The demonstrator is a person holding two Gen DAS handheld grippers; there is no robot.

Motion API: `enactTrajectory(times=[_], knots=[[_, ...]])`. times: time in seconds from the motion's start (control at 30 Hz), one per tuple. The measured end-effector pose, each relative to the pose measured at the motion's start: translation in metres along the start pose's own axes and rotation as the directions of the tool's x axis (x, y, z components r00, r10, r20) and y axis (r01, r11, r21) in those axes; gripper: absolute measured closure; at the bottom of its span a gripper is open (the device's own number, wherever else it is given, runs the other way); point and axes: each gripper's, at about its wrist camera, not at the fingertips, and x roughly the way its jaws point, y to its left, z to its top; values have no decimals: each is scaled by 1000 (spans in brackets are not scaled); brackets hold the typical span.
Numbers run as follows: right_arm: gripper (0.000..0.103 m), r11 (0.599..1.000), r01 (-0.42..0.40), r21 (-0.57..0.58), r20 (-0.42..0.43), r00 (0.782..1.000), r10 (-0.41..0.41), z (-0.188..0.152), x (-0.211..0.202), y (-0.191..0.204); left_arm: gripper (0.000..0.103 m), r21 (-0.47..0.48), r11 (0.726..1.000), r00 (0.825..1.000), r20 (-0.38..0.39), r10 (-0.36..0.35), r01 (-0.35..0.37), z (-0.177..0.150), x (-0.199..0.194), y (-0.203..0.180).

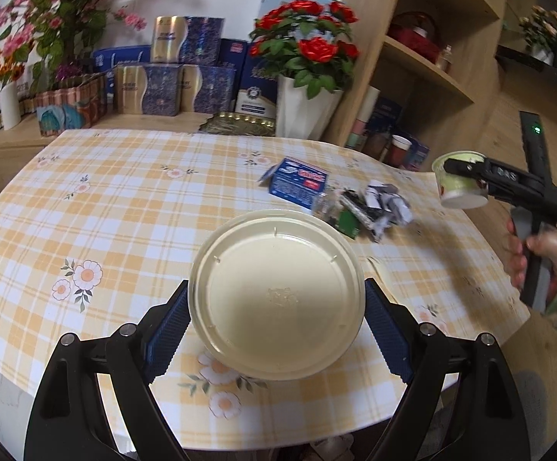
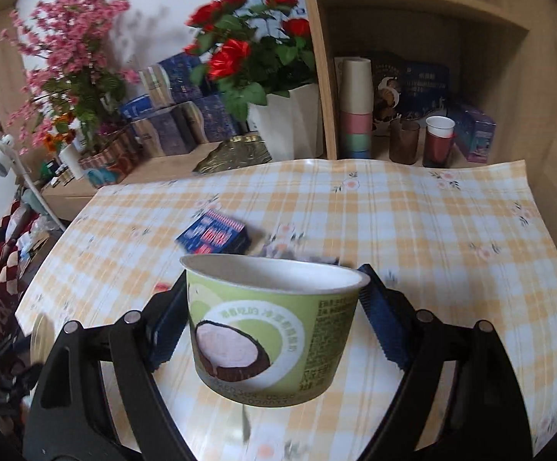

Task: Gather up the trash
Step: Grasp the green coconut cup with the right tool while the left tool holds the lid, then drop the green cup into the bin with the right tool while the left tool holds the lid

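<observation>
cream plastic bowl (image 1: 278,299) sits clamped between the blue pads of the left gripper (image 1: 276,330), above the checked tablecloth (image 1: 124,192). beyond it lie a blue carton (image 1: 297,184) and crumpled wrappers (image 1: 370,207); off to its right the right gripper (image 2: 274,319) grips a green paper cup (image 2: 274,319), lifted clear.

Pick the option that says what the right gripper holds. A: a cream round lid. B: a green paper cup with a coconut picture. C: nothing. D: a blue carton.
B: the right gripper has its pads against both sides of the green paper cup, lifted above the checked tablecloth; the blue carton lies on the table.
</observation>
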Motion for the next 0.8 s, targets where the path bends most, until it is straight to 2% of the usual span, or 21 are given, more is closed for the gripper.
enactTrajectory(times=[0.23, 0.43, 0.8], knots=[[21, 1000, -24, -4, 23, 999, 25, -62, -61, 16, 19, 51, 998, 999, 0, -38, 38, -17, -24, -30], [21, 1000, -28, 3, 24, 999, 28, -106, -95, 23, 19, 86, 994, 997, 1, -72, 71, -30, -40, -52], [21, 999, -22, 50, -7, 1000, 22, -183, -127, 27, 19, 157, 982, 994, 13, -112, 109, -52, -69, -81]])
